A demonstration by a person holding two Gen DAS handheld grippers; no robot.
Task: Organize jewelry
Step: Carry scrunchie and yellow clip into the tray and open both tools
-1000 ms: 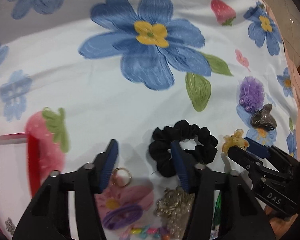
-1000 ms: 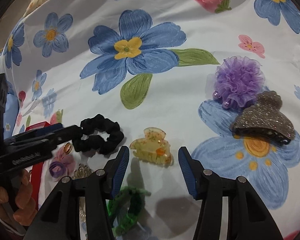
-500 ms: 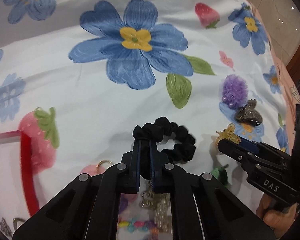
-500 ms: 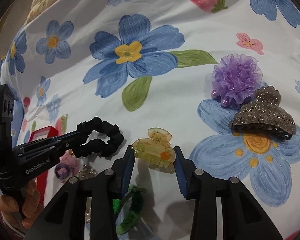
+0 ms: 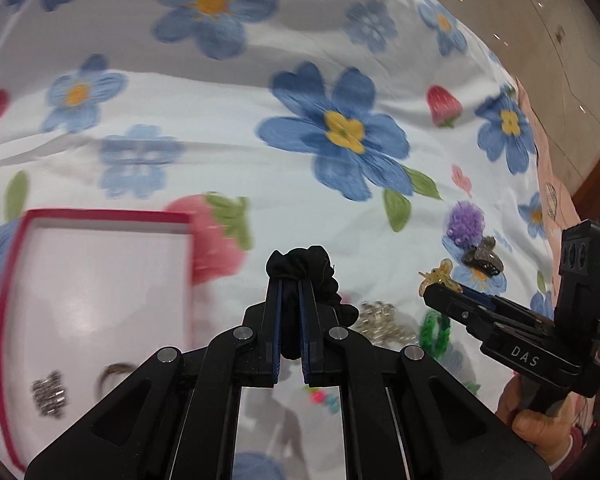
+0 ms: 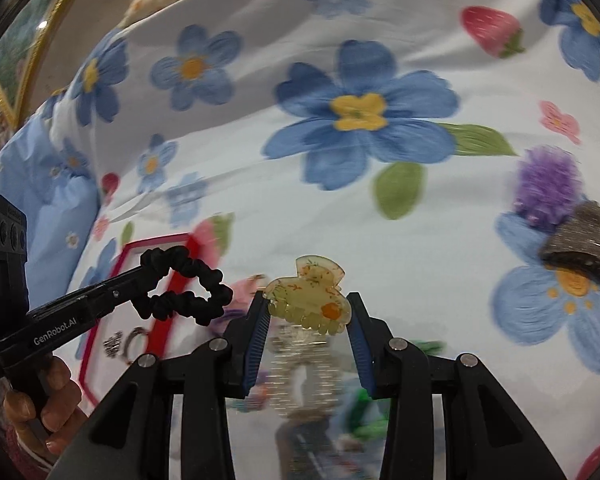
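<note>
The left hand-held gripper [image 5: 291, 300] is clamped tight on a black scrunchie [image 6: 188, 286], which hangs clear of the flowered bed sheet [image 5: 260, 208] with its loop drooping beside the fingers. The right hand-held gripper [image 6: 308, 320] is closed on a yellow hair clip [image 6: 310, 298], pads pressing its two sides, also lifted off the sheet. A red-rimmed box [image 5: 100, 216] with a white inside lies toward the sheet's left side and holds a few small pieces. Near the right edge a purple pompom [image 6: 546, 188] touches a glittery grey clip [image 6: 580, 248]. A silver chain [image 5: 380, 320] and a green band [image 5: 434, 330] lie below the grippers.
</note>
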